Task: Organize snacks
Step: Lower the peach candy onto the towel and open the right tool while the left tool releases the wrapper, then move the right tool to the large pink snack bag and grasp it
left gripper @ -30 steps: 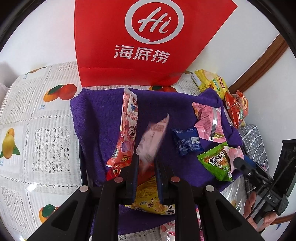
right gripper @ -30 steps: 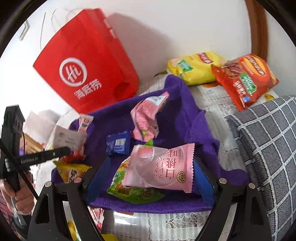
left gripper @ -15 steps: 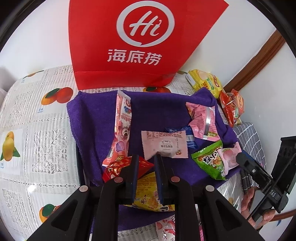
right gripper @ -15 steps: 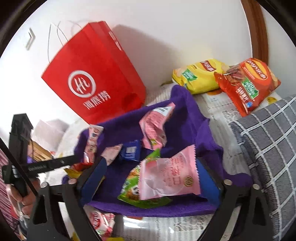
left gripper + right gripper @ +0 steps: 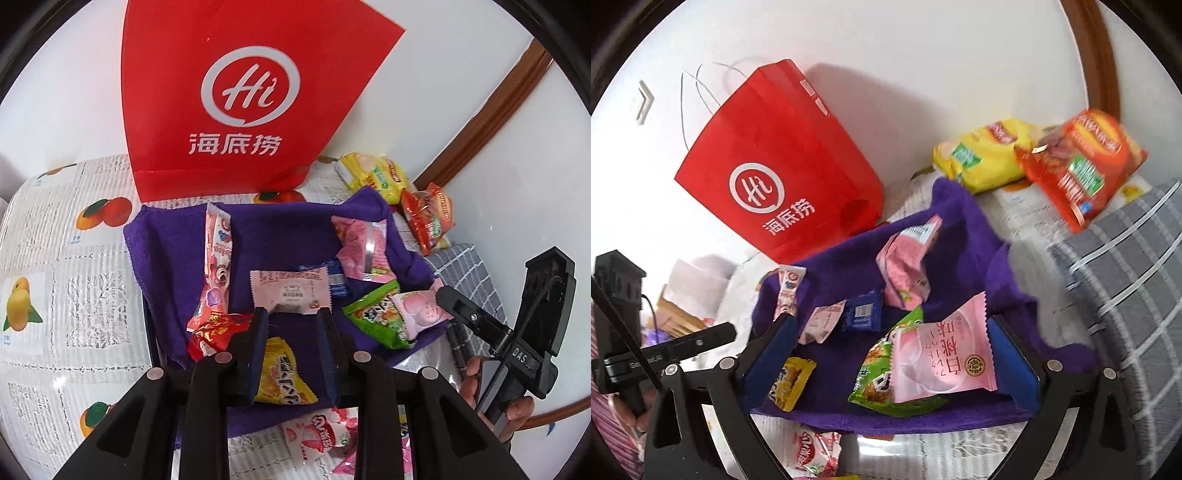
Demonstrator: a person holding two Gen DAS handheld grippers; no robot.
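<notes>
The left hand-held gripper (image 5: 291, 325) is narrow, its jaws opening with nothing between them. Behind the purple towel (image 5: 166, 251) of snack packets stands a red bag (image 5: 236, 103) reading "Hi 海底捞". The right hand-held gripper (image 5: 892, 350) gapes wide around, not gripping, a pink packet (image 5: 942, 358) printed "桃".

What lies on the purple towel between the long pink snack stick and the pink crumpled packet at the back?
In the left wrist view, bare purple towel lies between the long pink snack stick and the pink crumpled packet.
</notes>
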